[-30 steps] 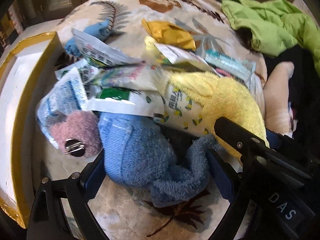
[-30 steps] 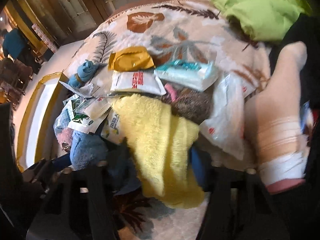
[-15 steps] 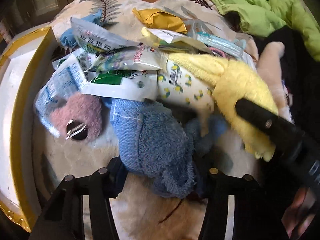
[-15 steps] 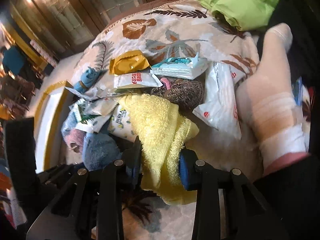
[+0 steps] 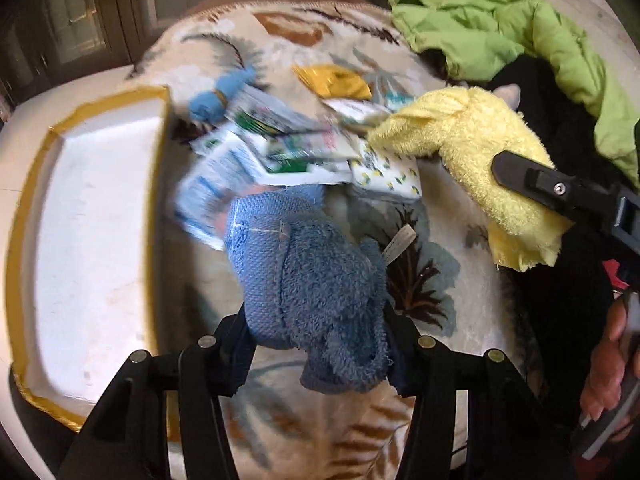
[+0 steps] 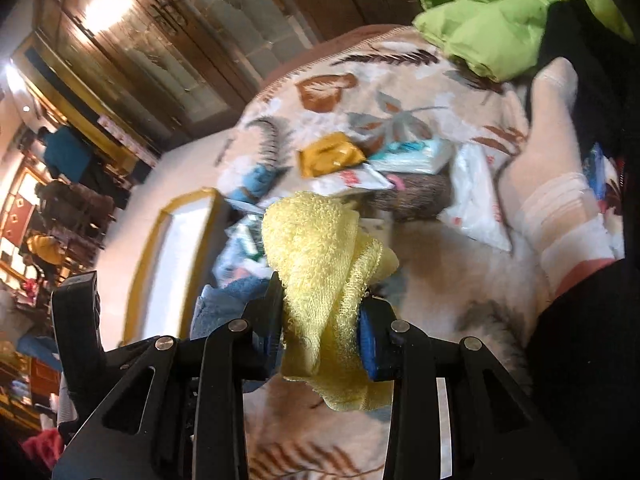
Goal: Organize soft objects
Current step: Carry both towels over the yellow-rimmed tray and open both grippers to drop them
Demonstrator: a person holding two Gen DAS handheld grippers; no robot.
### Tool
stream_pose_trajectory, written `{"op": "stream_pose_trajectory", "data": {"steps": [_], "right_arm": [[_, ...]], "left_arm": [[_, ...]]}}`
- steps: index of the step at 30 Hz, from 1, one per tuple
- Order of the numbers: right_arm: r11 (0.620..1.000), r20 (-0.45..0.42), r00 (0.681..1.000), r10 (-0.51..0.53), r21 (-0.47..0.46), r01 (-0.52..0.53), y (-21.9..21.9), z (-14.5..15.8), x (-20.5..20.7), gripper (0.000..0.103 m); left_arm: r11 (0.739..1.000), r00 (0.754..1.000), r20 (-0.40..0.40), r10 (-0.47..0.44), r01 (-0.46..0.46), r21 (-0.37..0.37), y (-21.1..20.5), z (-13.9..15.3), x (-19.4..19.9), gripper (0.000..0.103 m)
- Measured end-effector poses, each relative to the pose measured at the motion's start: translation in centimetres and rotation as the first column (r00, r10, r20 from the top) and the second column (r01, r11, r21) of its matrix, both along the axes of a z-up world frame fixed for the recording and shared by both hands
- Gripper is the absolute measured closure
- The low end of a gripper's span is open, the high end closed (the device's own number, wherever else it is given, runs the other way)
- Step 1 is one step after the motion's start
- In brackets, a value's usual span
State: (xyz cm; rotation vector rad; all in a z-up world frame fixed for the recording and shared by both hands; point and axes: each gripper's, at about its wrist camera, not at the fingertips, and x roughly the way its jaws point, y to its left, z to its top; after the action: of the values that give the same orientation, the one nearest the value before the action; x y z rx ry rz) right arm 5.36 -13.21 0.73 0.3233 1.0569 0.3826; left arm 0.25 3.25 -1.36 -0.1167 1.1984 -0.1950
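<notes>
My left gripper (image 5: 316, 344) is shut on a blue terry towel (image 5: 304, 272), which hangs bunched between its fingers above the leaf-patterned blanket (image 5: 432, 280). In the right wrist view my right gripper (image 6: 322, 332) is shut on a yellow terry towel (image 6: 316, 256), lifted off the pile. The same yellow towel (image 5: 472, 148) shows at the right of the left wrist view, with a right gripper finger (image 5: 560, 188) across it. A small blue rolled cloth (image 5: 218, 96) lies farther back on the blanket.
A pile of tissue and wipe packets (image 5: 280, 148) and a gold packet (image 5: 332, 82) lies on the blanket. A white tray with a gold rim (image 5: 80, 220) is at the left. A green jacket (image 5: 500, 32) lies at the back right. A person's socked foot (image 6: 548, 184) rests at the right.
Both grippers closed on their towels and rose: the blue towel and the yellow towel have come up off the pile. The pink fluffy item is out of the left view.
</notes>
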Motion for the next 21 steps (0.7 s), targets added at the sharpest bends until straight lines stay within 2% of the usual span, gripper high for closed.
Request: {"op": "stream_pose_trajectory", "data": {"steps": [10,16,21], "right_arm": [[0.995,0.057,0.993,0.101,0.008,-0.102,6.6,2.9,0.8,0.072],[0.990,0.075,0.988,0.136,0.024,-0.139,11.2,3.9,3.1,0.072],[0.986,0.083,0.983,0.166,0.004,-0.167,16.4,4.0,5.0,0.072]], "left_arm": [[0.993,0.988,0.106,0.111,-0.116,0.038,6.9,4.3,0.8,0.050],[0.977,0.977,0.124,0.171,-0.185,0.104,11.5,4.6,2.7,0.049],[0.961,0.971,0.116,0.209,-0.226,0.159,15.3,3.5,4.9,0.049]]}}
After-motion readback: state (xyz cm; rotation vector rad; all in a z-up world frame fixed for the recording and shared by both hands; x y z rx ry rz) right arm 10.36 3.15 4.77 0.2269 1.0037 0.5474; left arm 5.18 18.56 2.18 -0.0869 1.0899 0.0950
